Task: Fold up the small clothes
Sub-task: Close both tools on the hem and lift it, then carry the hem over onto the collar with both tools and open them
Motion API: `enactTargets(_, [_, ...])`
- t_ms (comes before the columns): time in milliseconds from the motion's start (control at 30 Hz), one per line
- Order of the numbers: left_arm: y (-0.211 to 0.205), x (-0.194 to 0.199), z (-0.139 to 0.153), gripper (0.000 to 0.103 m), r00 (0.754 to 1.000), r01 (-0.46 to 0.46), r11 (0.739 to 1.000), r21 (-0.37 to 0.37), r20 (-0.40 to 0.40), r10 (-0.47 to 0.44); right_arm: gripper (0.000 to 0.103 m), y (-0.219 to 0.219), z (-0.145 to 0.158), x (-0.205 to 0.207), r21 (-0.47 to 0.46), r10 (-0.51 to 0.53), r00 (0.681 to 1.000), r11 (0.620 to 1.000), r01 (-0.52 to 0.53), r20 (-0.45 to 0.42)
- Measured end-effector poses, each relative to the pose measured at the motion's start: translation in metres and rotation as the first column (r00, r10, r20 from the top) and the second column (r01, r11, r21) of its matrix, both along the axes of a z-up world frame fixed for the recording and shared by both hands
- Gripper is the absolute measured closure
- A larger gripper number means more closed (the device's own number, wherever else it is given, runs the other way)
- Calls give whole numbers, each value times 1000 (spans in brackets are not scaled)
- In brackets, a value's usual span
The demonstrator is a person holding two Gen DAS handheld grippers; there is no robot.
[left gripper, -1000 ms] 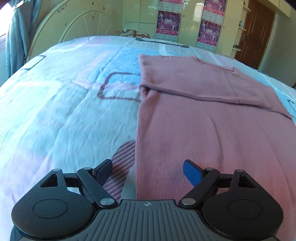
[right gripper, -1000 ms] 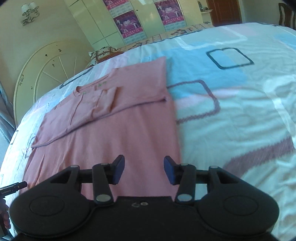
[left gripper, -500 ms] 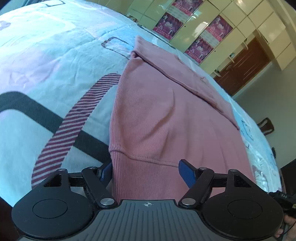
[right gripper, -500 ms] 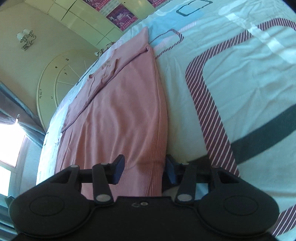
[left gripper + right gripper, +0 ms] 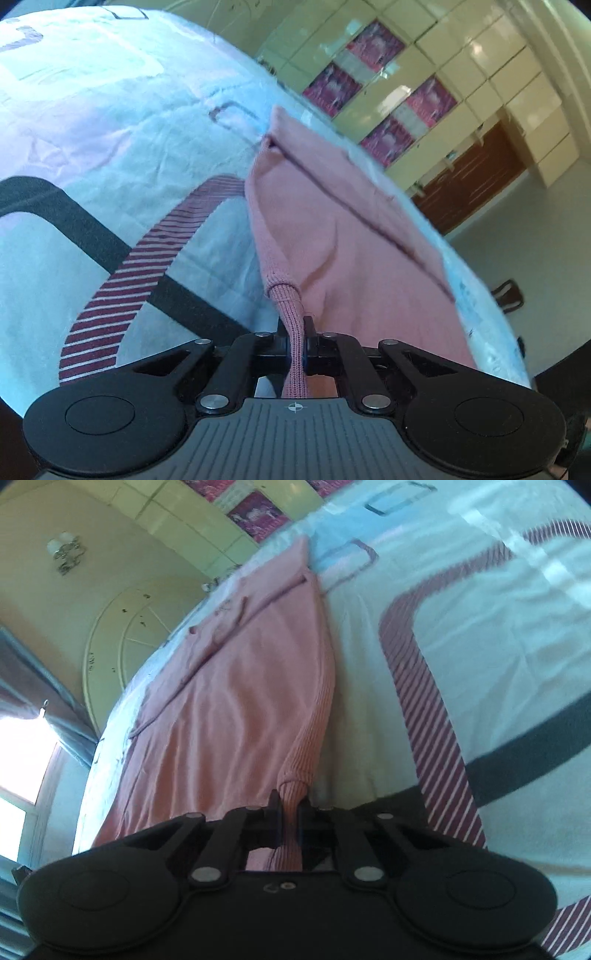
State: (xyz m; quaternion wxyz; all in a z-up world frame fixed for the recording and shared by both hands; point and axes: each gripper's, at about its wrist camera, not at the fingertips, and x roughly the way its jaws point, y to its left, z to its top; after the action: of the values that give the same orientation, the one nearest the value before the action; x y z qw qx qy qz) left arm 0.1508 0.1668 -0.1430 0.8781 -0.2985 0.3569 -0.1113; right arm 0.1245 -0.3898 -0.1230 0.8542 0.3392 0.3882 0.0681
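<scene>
Pink sweater, ribbed at the hem, lies flat on a bed covered with a pale blue and pink quilt bearing dark and striped bands. In the left wrist view the garment runs from 6 o'clock toward 1 o'clock, with a folded sleeve crossing its far part; in the right wrist view the same sweater runs from 6 o'clock toward 12 o'clock. The left hand-held gripper points forward and downward at the near left corner of the hem, its jaws having just closed and now pinching a gathered ridge of ribbed cloth. The right hand-held gripper takes a like downward pitch at the near right corner, its jaws likewise having just closed on a bunched ridge of the hem. Cloth near each grip rises off the quilt in soft wrinkles. A cream cupboard wall with magenta posters stands at 1 o'clock in the left view; a round cream headboard stands at 10 o'clock in the right view.
</scene>
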Motion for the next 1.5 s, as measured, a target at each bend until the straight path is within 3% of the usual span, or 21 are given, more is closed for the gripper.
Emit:
enactTargets(100, [4,-2,-9,99,999,-18,999,42,-33,20,96,-4,16,-13,-15,24,994,1000,-22,107])
enactTargets(200, [5,-1,-28,99,996,-32,999,27,-83,34,96,-9,-14,1,-39,19,999,999,-21,-38])
enactTargets(233, [6,0,-27,99,995,-47,999,10,-88,48,96,-10,-16,1,-19,11,999,1000,-12,-34])
enactTargets(467, [7,0,-5,99,996,-89,995,-46,-31,88,96,-14,12,8,34,-5,998,999,3,61])
enactTargets(633, [8,29,30,99,994,-93,991,-96,52,98,96,-20,45,38,44,-10,989,999,4,147])
enactTargets(867, [-6,126,78,99,986,-64,994,-94,147,78,96,-33,88,115,70,-55,974,997,41,219])
enactTargets(967, [-10,175,88,99,986,-59,993,-106,151,74,96,-40,97,158,80,-83,976,994,68,204])
enactTargets(1100, [-22,251,95,99,992,-24,998,-66,121,32,96,-50,96,217,104,-128,977,988,112,171])
enactTargets(1367, [-42,379,70,99,998,55,998,16,-11,-55,96,-64,64,323,121,-189,981,976,181,55])
enactTargets(1500, [-47,425,41,99,994,86,996,8,-73,-85,96,-70,33,361,129,-199,979,971,202,-38])
